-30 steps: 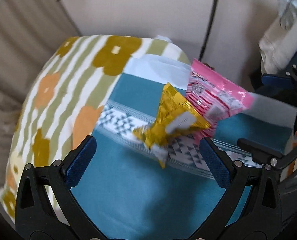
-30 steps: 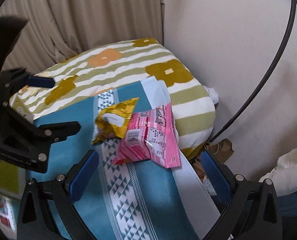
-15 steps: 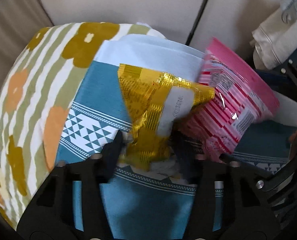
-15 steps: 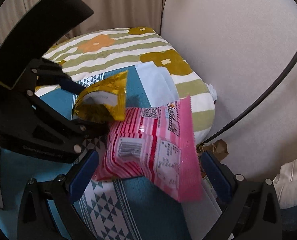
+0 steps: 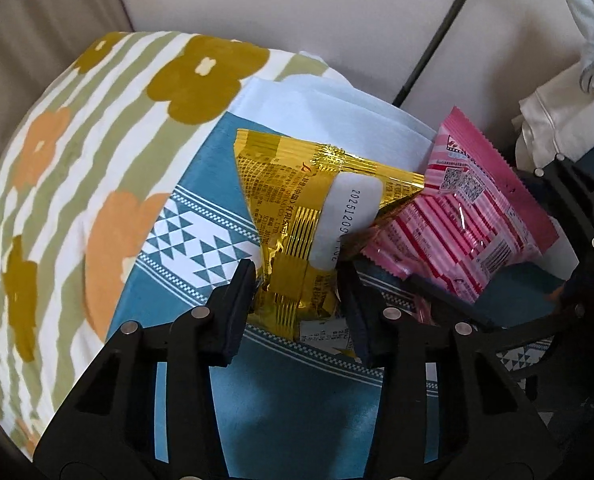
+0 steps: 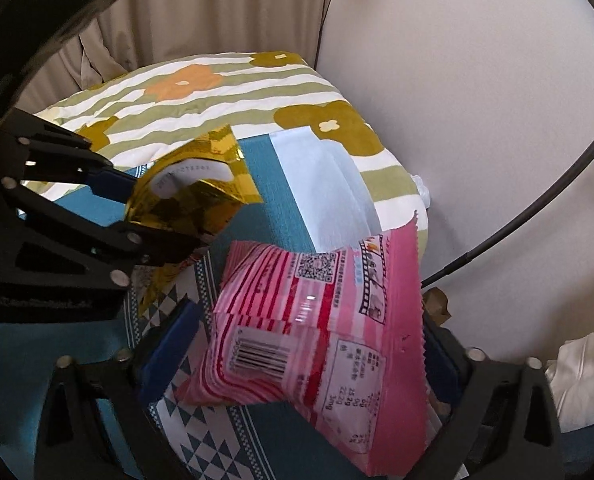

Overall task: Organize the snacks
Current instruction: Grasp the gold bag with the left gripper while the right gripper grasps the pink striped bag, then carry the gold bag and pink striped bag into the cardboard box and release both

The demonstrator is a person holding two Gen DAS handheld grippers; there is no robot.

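On the teal cloth (image 5: pixel 281 412), left gripper (image 5: pixel 297 292) pinches the gold packet (image 5: pixel 297 216); right gripper (image 6: pixel 309 352), jaws just closing around the pink packet (image 6: pixel 321 340), needs full pad contact before lifting.

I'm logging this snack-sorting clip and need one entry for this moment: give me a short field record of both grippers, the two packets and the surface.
left gripper: shut on the gold packet
right gripper: jaws just been closing, either side of the pink packet; contact unclear
packets: overlapping at one edge
surface: teal cloth over a flowered cushion
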